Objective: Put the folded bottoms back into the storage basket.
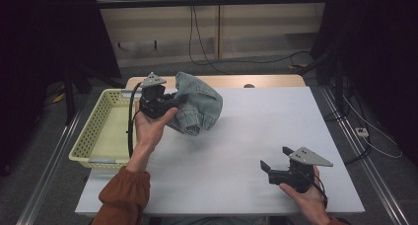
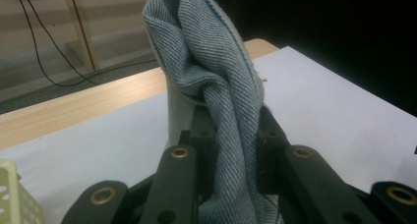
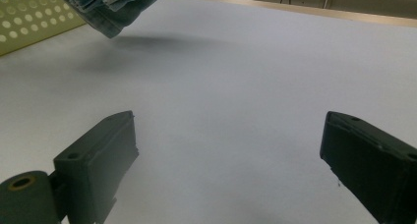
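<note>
High view: the left gripper (image 1: 173, 102) has its jaws clamped on the denim garment (image 1: 197, 104), which hangs just right of the yellow basket (image 1: 98, 131); the right gripper (image 1: 276, 160), jaws apart, waits well away from it.

Left hand-held gripper (image 1: 172, 102) clamps the denim garment (image 1: 197, 101) bunched just right of it, yellow basket (image 1: 98, 131) on its left, right hand-held gripper (image 1: 276, 158) gaping over bare tabletop (image 1: 246, 131).
</note>
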Motion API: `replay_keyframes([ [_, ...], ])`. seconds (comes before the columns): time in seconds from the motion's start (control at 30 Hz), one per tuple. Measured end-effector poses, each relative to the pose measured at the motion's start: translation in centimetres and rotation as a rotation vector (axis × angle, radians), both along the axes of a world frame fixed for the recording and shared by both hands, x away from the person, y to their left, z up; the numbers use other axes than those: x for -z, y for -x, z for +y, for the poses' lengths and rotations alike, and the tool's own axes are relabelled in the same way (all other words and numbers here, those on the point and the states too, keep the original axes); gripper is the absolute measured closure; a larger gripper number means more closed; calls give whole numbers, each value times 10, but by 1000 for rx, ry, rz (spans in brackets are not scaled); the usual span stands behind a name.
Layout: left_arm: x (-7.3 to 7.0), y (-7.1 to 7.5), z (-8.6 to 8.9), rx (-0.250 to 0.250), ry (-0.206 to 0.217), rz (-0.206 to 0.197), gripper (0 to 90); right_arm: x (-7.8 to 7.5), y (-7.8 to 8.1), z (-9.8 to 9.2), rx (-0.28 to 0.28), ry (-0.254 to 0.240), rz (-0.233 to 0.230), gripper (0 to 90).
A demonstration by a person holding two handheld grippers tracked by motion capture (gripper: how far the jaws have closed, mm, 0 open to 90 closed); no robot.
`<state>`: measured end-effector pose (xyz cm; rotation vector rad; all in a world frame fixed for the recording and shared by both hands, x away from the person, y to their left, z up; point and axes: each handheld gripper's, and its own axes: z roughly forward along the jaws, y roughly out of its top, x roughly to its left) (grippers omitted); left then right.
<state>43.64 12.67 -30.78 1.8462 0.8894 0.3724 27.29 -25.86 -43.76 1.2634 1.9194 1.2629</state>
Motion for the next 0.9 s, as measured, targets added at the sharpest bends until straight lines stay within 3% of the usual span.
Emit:
replay_keyframes([
  [0.57,-16,10,14,-16,21,-46,757,0,-1,-1,10,0,-4,68],
  [0.9,-26,16,21,-5,6,-77,757,0,0,0,8,-1,-2,68],
])
